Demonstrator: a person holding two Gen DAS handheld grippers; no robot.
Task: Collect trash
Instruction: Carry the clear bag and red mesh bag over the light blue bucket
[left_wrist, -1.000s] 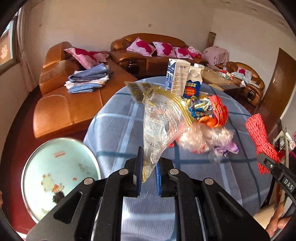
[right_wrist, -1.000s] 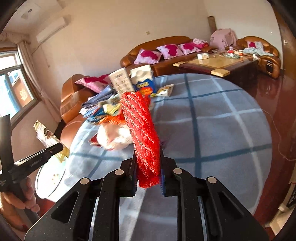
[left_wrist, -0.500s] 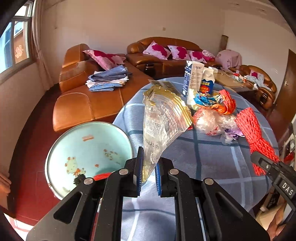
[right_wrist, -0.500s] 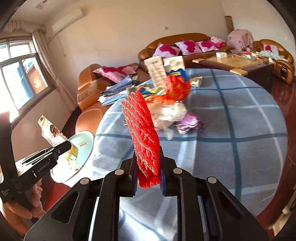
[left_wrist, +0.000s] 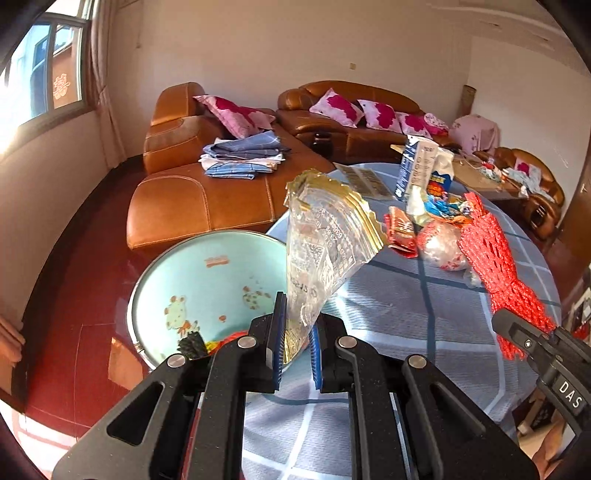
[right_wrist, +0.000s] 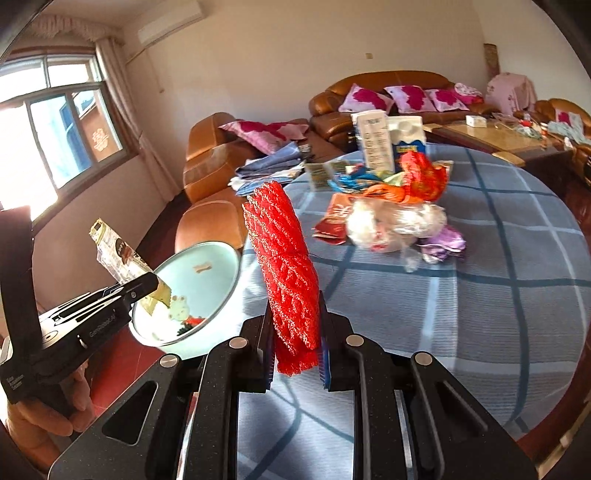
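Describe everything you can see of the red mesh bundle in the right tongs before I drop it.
The red mesh bundle is a bunched plastic net sleeve with an open diamond weave, glinting slightly in the light. It stands nearly upright, leaning a little left, its wider top free in the air above the blue checked tablecloth. The right tongs are shut on its lower part, a frayed tail poking out below the pads. Nothing else touches it. The pale blue bin sits to its left, beside the table.
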